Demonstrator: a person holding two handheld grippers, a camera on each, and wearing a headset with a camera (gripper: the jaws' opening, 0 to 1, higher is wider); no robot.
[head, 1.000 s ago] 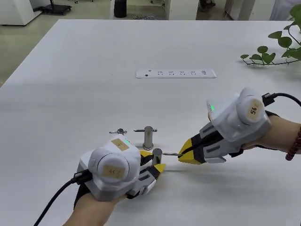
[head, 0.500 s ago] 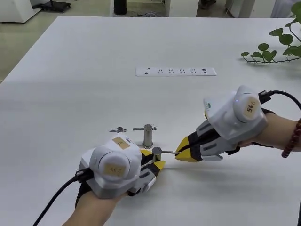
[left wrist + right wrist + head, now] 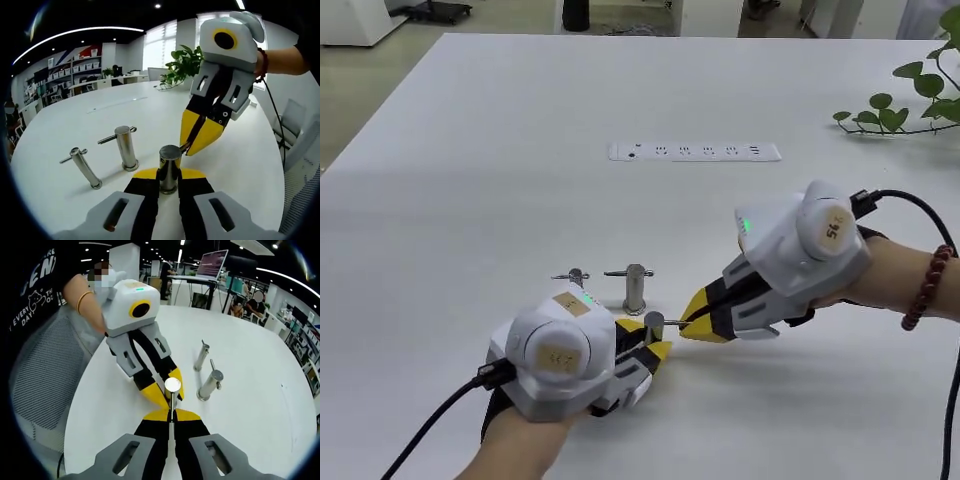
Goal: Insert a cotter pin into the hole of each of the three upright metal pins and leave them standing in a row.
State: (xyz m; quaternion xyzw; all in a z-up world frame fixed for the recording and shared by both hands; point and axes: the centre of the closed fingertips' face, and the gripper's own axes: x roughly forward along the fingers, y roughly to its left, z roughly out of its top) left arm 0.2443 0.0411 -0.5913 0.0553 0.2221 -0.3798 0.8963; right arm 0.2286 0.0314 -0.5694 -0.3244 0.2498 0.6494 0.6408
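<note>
A wide white desk (image 3: 470,150) carries everything. The left gripper (image 3: 655,345), held low at the near edge, has its yellow-tipped fingers (image 3: 145,175) pressed against both sides of the nearest metal pin (image 3: 653,326), which stands upright. The right gripper (image 3: 692,322) reaches in from the right, fingers pinching a thin cotter pin (image 3: 674,323) held level, its tip at that pin's head. A white power strip (image 3: 695,152) lies well behind. Just beyond the held pin stands the middle metal pin (image 3: 635,288), a second cotter pin (image 3: 616,273) crosswise through its top. Left of it stands the far metal pin (image 3: 576,277), with a third cotter pin (image 3: 561,277).
</note>
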